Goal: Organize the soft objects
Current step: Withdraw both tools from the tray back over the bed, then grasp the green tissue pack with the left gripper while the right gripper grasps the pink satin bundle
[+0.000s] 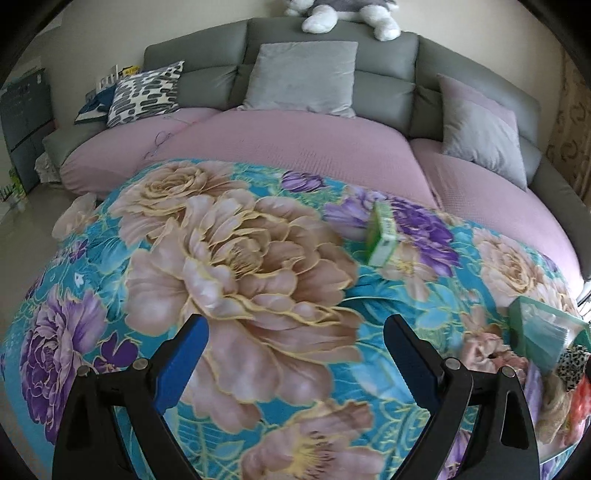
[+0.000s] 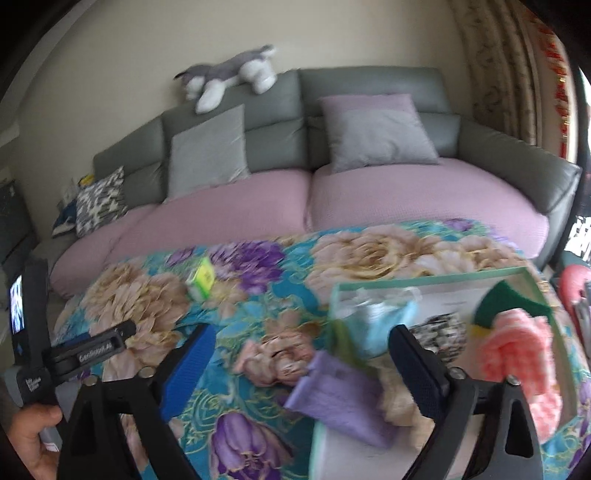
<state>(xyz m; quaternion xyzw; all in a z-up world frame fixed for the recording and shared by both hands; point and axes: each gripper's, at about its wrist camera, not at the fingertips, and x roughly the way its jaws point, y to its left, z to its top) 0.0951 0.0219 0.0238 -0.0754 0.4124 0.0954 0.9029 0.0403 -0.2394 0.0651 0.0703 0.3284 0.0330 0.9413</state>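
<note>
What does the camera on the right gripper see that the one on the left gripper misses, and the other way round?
Only the right view shows the purple cloth hanging over the box edge, the pink knitted cloth, the green sponge, and the other gripper's handle in a hand.

Only the left view shows the floral blanket's left edge over the floor.

Both share the grey sofa, the plush dog, the small green carton, the floral blanket and the pale green box.
</note>
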